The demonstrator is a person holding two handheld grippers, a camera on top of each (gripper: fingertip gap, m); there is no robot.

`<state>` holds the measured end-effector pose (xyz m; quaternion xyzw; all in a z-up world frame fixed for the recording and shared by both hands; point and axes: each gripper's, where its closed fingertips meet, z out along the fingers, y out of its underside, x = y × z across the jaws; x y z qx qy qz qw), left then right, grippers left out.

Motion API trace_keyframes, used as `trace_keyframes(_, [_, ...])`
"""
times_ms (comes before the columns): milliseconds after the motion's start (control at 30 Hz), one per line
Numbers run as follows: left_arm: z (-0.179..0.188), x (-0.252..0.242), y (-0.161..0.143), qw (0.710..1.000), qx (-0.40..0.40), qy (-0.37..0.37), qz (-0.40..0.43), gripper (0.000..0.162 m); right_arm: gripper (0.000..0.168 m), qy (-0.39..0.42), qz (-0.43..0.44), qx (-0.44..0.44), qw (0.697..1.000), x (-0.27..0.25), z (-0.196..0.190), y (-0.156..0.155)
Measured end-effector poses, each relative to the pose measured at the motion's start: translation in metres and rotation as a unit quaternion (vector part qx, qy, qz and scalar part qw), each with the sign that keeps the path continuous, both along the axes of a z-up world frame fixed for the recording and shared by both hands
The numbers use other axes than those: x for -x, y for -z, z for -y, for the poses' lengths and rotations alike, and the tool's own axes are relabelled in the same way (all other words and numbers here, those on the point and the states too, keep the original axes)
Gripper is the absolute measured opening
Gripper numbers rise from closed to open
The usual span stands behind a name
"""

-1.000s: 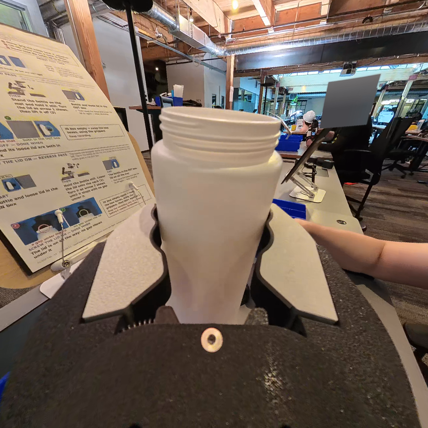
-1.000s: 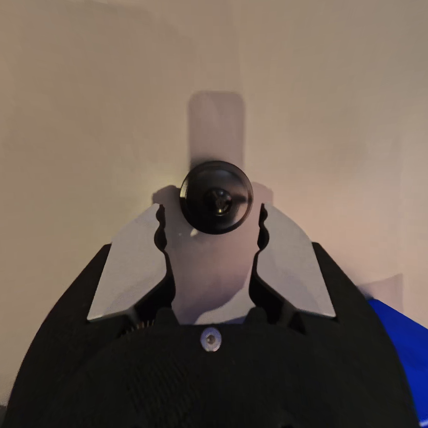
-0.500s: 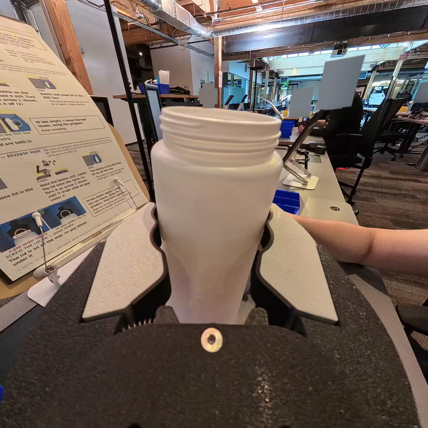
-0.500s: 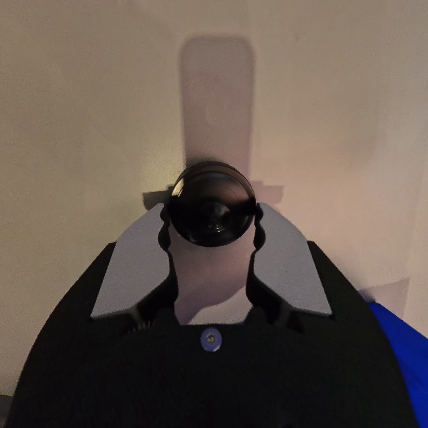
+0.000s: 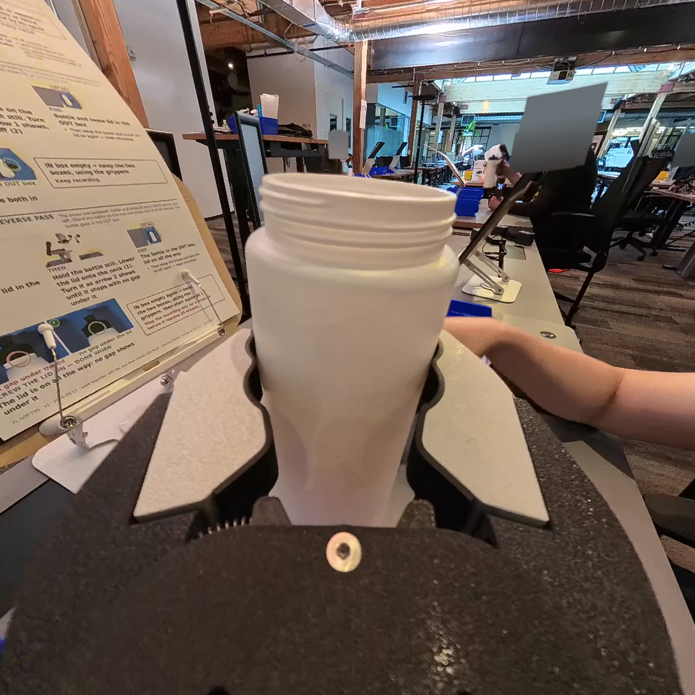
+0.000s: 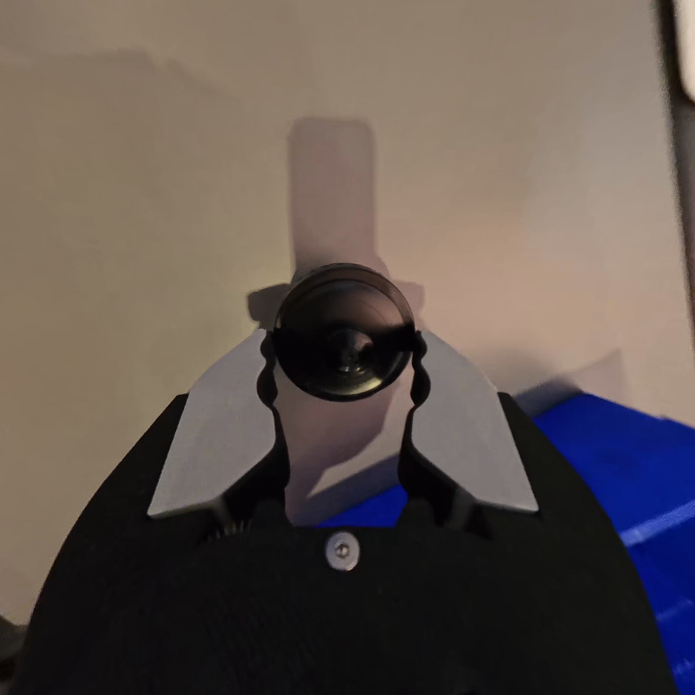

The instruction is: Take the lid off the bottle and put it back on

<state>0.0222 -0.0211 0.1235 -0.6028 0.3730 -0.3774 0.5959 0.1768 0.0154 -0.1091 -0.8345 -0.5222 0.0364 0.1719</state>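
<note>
The base of the white bottle (image 5: 349,338) is hidden behind the left gripper (image 5: 344,380) body, and the surface under it cannot be made out. The bottle is held upright, both grey fingers (image 5: 210,425) pressed against its sides; its threaded neck is bare and open. In the right wrist view the black lid (image 6: 343,333) is blurred and seen from its open underside; it is pinched at the fingertips of the right gripper (image 6: 342,340), both tips touching its rim, above a beige tabletop (image 6: 150,188). Contact between lid and tabletop cannot be judged. A blue bin (image 6: 616,489), cut off at the right edge, is seen only partly. Only the left view shows the instruction sheet (image 5: 86,233) on its stand and a forearm (image 5: 556,387) reaching behind the bottle; the lid is shown only in the right view.
</note>
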Motion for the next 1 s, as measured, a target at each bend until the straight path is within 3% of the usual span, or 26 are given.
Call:
trace_keyframes(200, [-0.008, -0.026, 0.028, 0.999, 0.039, 0.029, 0.017, 0.086, 0.072, 0.069, -0.189, -0.071, 0.977, -0.029, -0.008, -0.094])
trace_keyframes(333, [-0.009, -0.063, 0.068, 0.996, 0.061, 0.060, 0.013, 0.086, 0.072, 0.039, -0.300, -0.115, 0.946, -0.032, 0.007, -0.149])
trace_keyframes(467, [0.004, -0.098, 0.106, 0.993, 0.059, 0.099, -0.020, 0.086, 0.072, -0.038, -0.365, -0.139, 0.920, -0.018, 0.036, -0.186])
trace_keyframes(667, [0.019, -0.116, 0.127, 0.988, 0.020, 0.100, -0.117, 0.086, 0.072, -0.120, -0.338, -0.147, 0.922, -0.001, 0.071, -0.188])
trace_keyframes(1000, [0.036, -0.129, 0.147, 0.968, -0.042, 0.092, -0.232, 0.086, 0.072, -0.175, -0.246, -0.147, 0.942, 0.016, 0.085, -0.156])
